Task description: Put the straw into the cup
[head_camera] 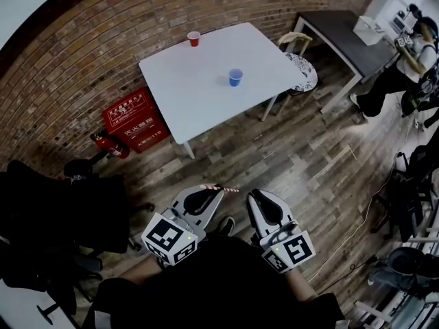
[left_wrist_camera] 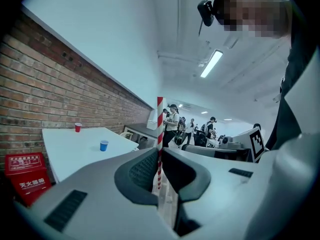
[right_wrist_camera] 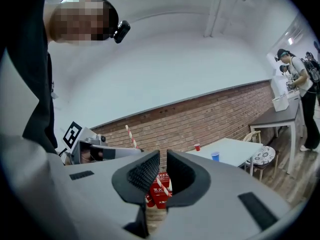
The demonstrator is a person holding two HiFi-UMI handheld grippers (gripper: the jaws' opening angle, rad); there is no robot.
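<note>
Two grippers sit low in the frame: my left gripper (head_camera: pixel 212 190) has its jaws clamped on the red-and-white striped straw (head_camera: pixel 230 189), and my right gripper (head_camera: pixel 255 194) just beside it has its jaws almost together on nothing. Well beyond, toward the upper middle, a blue cup (head_camera: pixel 235 77) stands on the white table (head_camera: pixel 199 94), a red cup (head_camera: pixel 194 38) at its far edge.

Head camera looks steeply down; all three views share the distant white table (head_camera: pixel 199 88).
</note>
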